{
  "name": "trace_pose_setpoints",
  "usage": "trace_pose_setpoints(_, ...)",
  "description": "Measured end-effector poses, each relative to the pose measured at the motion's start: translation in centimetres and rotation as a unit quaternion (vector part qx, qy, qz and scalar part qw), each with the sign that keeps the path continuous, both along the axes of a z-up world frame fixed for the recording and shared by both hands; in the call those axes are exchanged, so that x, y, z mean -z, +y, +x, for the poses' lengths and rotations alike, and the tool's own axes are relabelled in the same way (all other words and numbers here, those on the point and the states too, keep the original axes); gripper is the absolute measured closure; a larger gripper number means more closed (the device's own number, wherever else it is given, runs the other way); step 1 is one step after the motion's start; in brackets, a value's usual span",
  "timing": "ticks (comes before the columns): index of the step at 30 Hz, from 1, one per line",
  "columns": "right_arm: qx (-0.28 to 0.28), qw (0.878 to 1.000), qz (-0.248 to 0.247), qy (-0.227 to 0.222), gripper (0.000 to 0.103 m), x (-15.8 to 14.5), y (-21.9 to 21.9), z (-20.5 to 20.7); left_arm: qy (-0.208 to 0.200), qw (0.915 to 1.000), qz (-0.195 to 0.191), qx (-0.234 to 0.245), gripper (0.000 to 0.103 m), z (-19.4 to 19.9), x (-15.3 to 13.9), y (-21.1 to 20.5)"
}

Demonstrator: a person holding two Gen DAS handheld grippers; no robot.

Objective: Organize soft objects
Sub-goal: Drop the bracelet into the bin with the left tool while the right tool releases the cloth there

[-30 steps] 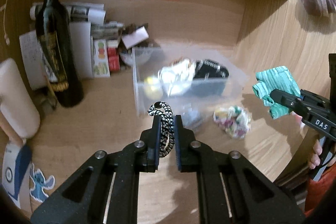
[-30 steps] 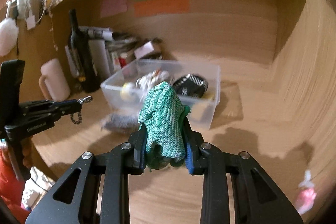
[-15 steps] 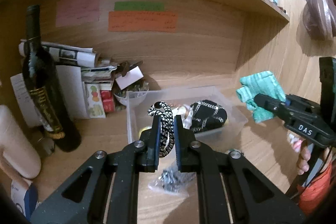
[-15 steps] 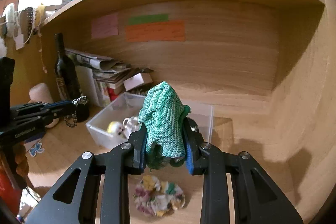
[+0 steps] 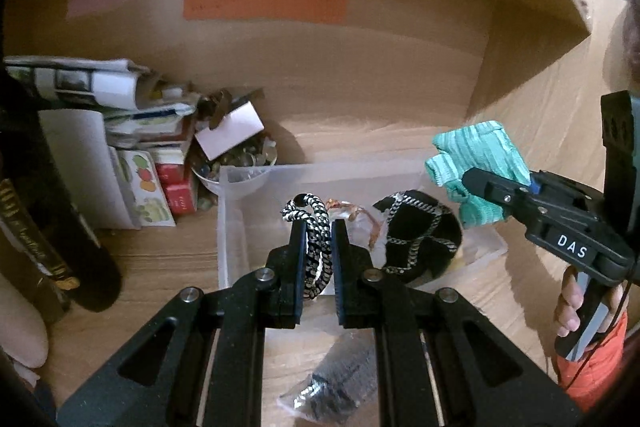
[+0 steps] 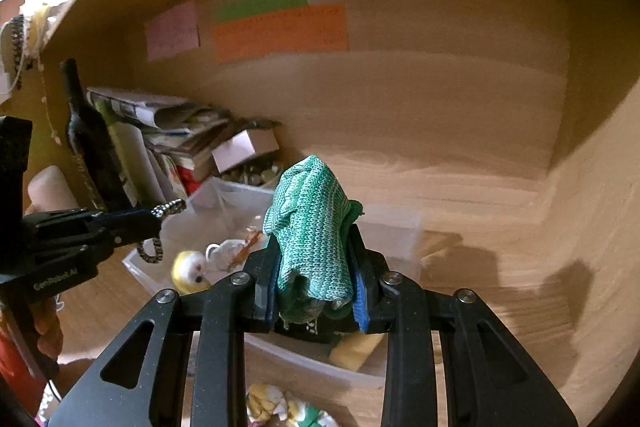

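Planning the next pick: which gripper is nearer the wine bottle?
Left. The left gripper, over the bin, is nearer the wine bottle; the right gripper is farther right.

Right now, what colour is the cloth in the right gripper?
Green and white knit cloth; the right wrist view shows it best.

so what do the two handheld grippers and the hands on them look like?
Both grippers, left and right, are matte black linkage frames with silver pivot screws and blue finger pads. White lettering: "DAS" on the right body, "GenRobot.AI" on the left. Bare hand on a black-and-grey grip; orange-red clothing behind, thin dark cable nearby.
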State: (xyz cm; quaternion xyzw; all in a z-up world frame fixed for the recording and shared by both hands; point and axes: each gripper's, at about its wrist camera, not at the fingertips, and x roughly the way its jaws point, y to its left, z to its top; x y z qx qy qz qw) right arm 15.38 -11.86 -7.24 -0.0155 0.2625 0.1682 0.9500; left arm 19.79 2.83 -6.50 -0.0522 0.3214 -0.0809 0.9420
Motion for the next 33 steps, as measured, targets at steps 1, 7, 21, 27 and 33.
trace_pose_setpoints(1, -0.001, 1.0, -0.002, 0.006, 0.077, 0.3, 0.1, 0.3, 0.006, 1.0, 0.001, 0.002, 0.092, 0.4, 0.3, -0.2)
trace_pose_setpoints(7, -0.014, 0.999, -0.016, 0.046, 0.077, 2.7, 0.9, 2.1, 0.034, 0.9993, 0.014, 0.009, 0.092, 2.4, 2.2, -0.9)
trace_pose_setpoints(21, -0.002, 0.996, -0.057, 0.061, 0.047, 4.3, 1.9, 2.2, 0.048, 0.9981, 0.029, 0.023, 0.069, 2.1, 3.0, -1.7)
trace_pose_setpoints(27, 0.001, 0.998, -0.053, 0.033, 0.031, 2.9, 1.7, 0.7, 0.022, 0.9988, 0.036, 0.024, 0.056, 0.4, 1.7, -1.8)
trace_pose_setpoints(33, 0.002, 0.999, -0.043, -0.005, 0.02, 0.5, 1.3, -1.9, -0.013, 0.9986, 0.047, 0.02, 0.038, -2.0, -0.2, -1.9)
